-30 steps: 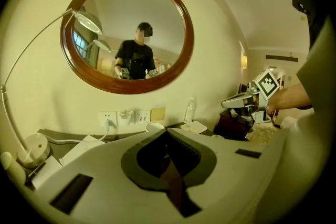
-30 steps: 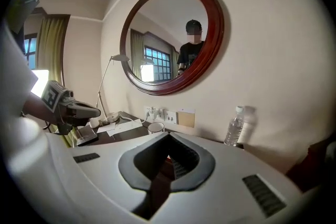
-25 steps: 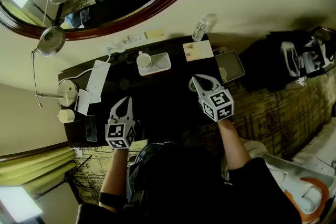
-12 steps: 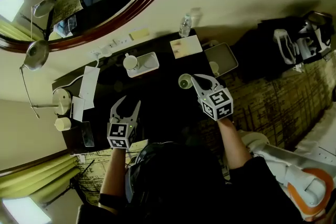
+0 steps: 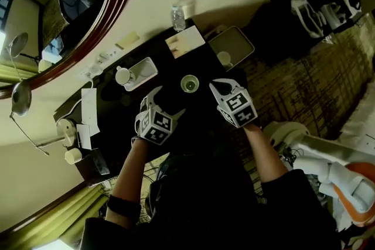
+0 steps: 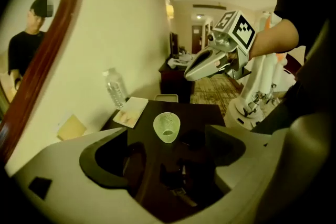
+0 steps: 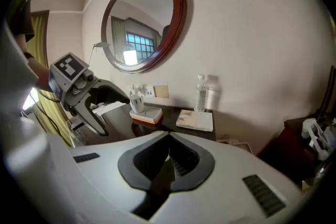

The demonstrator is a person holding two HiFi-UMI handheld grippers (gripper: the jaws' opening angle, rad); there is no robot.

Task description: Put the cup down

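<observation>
**Head view.** Small pale green cup (image 5: 189, 84) upright on dark glossy table (image 5: 170, 143), free of both claws. Just beyond left claw (image 5: 169, 101) and to its right; just left of right claw (image 5: 215, 86) tip. Left claw spread wide, having just been opening, nothing pinched. Right claw closed, empty.

**Left gripper view.** Cup ahead on the line of the gap, past the pads, apart from both. Only bare table between the pads. Right claw above and beyond the cup.

**Right gripper view.** Pads pressed together, nothing between. Left claw off to the left, gaping.

**Judgement.** Cup already standing as the task asks. Fits a release just made, or an open approach for a pick-up; cannot tell which. Either way:
- keep pads off the rim
- travel only along the claw's own line, no sideways sweep
- keep right claw clear of the cup

Light cup on a slick top, likely to tip or skid at a nudge.

**Count.**
- Pale green cups: 1.
- White mugs (image 5: 123, 75): 1, on white rectangular tray (image 5: 145, 66), beyond left claw.
- Grey trays (image 5: 240, 38): 1, beyond right claw, holding 1 small pale cup (image 5: 224, 58).
- Clear plastic bottles (image 5: 177, 16): 1.
- Pale square booklets (image 5: 185, 42): 1.
- Claws: 2.
</observation>
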